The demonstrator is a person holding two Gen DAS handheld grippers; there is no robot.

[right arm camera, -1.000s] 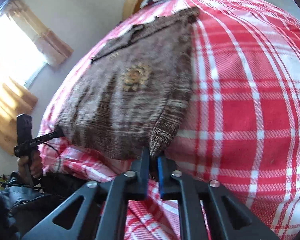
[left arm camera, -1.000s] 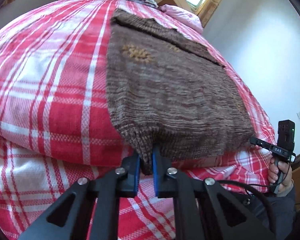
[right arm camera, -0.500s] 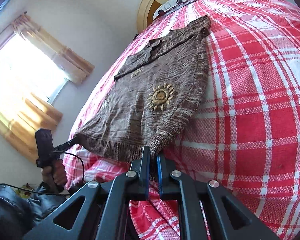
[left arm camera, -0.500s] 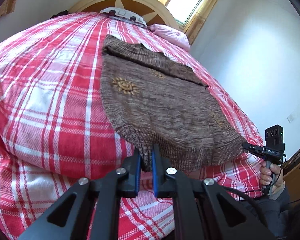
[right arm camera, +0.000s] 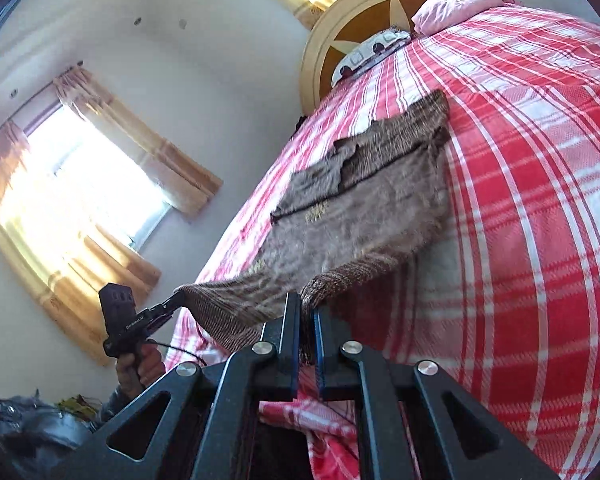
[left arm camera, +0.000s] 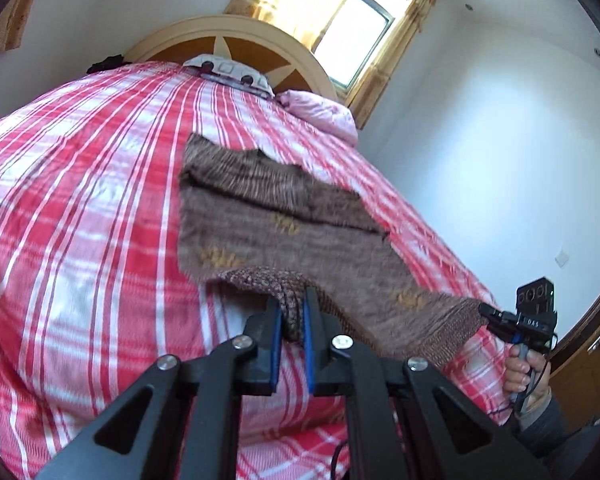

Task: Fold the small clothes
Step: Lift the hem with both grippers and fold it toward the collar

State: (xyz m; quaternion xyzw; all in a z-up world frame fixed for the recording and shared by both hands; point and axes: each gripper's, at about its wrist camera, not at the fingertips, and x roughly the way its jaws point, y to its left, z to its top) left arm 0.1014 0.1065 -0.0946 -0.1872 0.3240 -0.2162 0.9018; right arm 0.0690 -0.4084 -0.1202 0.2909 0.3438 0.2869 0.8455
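The bed [left arm camera: 80, 200] fills most of what I see, its red and white check cover spread wide, with a round wooden headboard [left arm camera: 228, 40] at the far end, a pink pillow [left arm camera: 320, 114] by it, and a curtained window [left arm camera: 364, 28] beyond.

On the cover lies the brown knitted sweater [left arm camera: 284, 216]. Its far part rests flat on the bed, folded sleeves across the top, small yellow motifs on the body. Its near hem is lifted off the cover and hangs stretched between my two hands.

My left gripper [left arm camera: 292, 320] points forward and a little up from the near edge of the bed. Its blue-lined fingers [left arm camera: 277, 332] are closed tight on the ribbed left corner of the hem, which bunches up between them.

My right gripper [right arm camera: 307, 320] is held the same way at the other corner. Its fingers [right arm camera: 294, 328] are pinched on the ribbed edge, the knit standing up in a small hump above them.

From the left view my right hand [left arm camera: 526, 372] is seen low at the right, wrapped round its handle with the hem corner drawn out to its tip. From the right view my left hand [right arm camera: 140, 368] shows low at the left, the hem sagging slightly between the two corners.
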